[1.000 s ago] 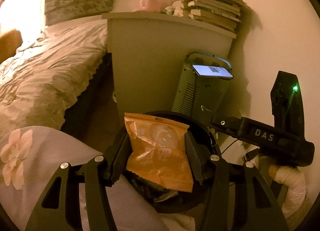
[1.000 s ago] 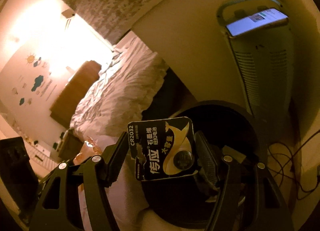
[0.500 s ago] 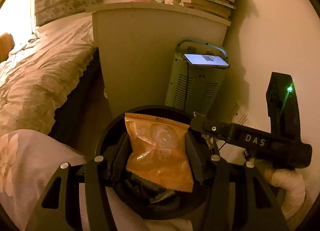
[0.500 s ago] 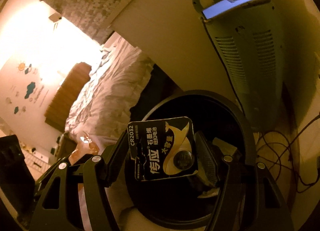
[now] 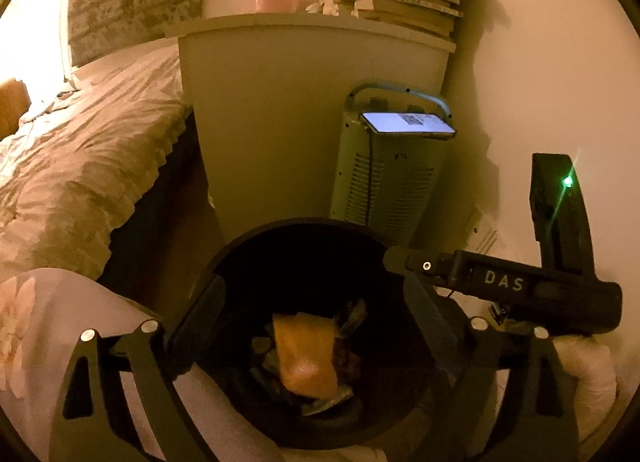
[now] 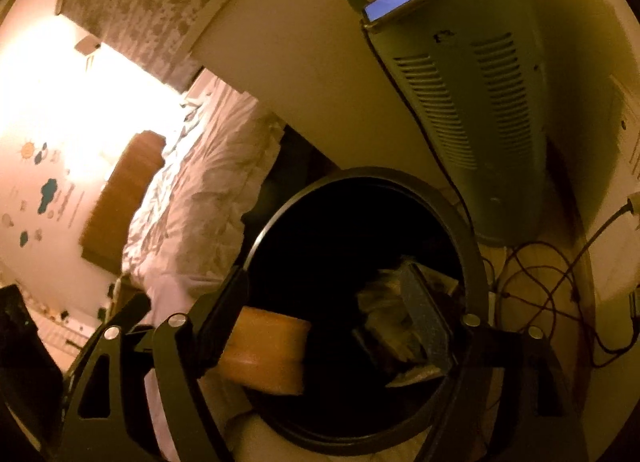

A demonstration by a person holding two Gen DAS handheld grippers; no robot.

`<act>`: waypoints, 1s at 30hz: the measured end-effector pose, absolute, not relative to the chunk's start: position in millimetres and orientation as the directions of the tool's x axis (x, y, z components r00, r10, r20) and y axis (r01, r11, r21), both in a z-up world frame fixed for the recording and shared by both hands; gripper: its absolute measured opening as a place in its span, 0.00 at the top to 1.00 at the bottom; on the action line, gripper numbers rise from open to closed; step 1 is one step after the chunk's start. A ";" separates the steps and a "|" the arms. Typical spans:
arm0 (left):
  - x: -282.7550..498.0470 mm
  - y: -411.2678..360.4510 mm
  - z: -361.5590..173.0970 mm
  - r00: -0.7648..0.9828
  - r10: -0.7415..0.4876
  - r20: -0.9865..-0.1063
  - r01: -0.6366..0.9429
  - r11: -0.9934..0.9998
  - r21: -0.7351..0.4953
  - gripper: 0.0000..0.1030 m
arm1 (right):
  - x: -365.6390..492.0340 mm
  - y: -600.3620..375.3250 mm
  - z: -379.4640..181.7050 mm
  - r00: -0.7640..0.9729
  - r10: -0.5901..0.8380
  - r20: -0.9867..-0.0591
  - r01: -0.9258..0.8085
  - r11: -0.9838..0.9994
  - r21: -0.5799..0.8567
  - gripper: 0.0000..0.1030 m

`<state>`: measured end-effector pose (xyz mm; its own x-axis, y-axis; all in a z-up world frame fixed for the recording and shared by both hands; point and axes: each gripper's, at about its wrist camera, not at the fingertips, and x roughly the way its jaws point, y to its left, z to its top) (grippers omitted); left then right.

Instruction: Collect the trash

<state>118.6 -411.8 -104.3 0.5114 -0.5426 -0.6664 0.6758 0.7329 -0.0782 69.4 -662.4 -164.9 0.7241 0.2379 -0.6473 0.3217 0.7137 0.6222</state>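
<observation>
- Orange snack bag (image 5: 306, 354) is lying inside the black bin (image 5: 248, 246), on top of other trash
- The left gripper (image 5: 316, 326) is hanging over the bin; its jaws are opening wide, pinching nothing
- The right gripper (image 6: 320, 322) is pointing into the bin too; its jaws are opening, with nothing pressed between them
- Crumpled wrappers (image 6: 384, 302) are sitting deep in the bin, maybe paper, too dark to tell
- A lit phone (image 5: 406, 123) is resting on the heater (image 5: 384, 182) behind the bin
</observation>
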 end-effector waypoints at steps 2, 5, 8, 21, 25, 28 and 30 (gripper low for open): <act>118.2 -409.2 -103.1 0.506 -0.545 -0.669 0.675 0.733 -0.088 0.12 | 67.6 -660.8 -162.9 0.728 0.239 -0.642 0.315 0.715 0.624 0.24; 115.8 -401.6 -99.4 0.503 -0.554 -0.663 0.668 0.736 -0.108 0.10 | 66.8 -655.6 -158.1 0.732 0.242 -0.636 0.302 0.722 0.622 0.24; 111.0 -390.2 -93.0 0.518 -0.561 -0.646 0.658 0.743 -0.118 0.05 | 65.9 -645.9 -151.7 0.734 0.253 -0.630 0.279 0.734 0.619 0.24; 90.0 -261.5 -60.6 0.680 -0.461 -0.571 0.451 0.876 -0.171 0.05 | 83.7 -544.2 -111.3 0.705 0.323 -0.632 0.107 0.832 0.545 0.24; 85.8 -203.0 -54.2 0.754 -0.328 -0.570 0.286 0.944 -0.166 0.05 | 87.9 -484.5 -96.0 0.702 0.334 -0.629 0.012 0.877 0.480 0.21; 81.0 -165.3 -52.2 0.785 -0.218 -0.580 0.169 0.976 -0.138 0.05 | 86.3 -437.5 -86.1 0.719 0.327 -0.613 -0.048 0.904 0.425 0.14; 75.4 -138.2 -51.9 0.806 -0.144 -0.574 0.085 0.988 -0.128 0.05 | 86.1 -414.5 -83.8 0.726 0.319 -0.609 -0.073 0.917 0.393 0.12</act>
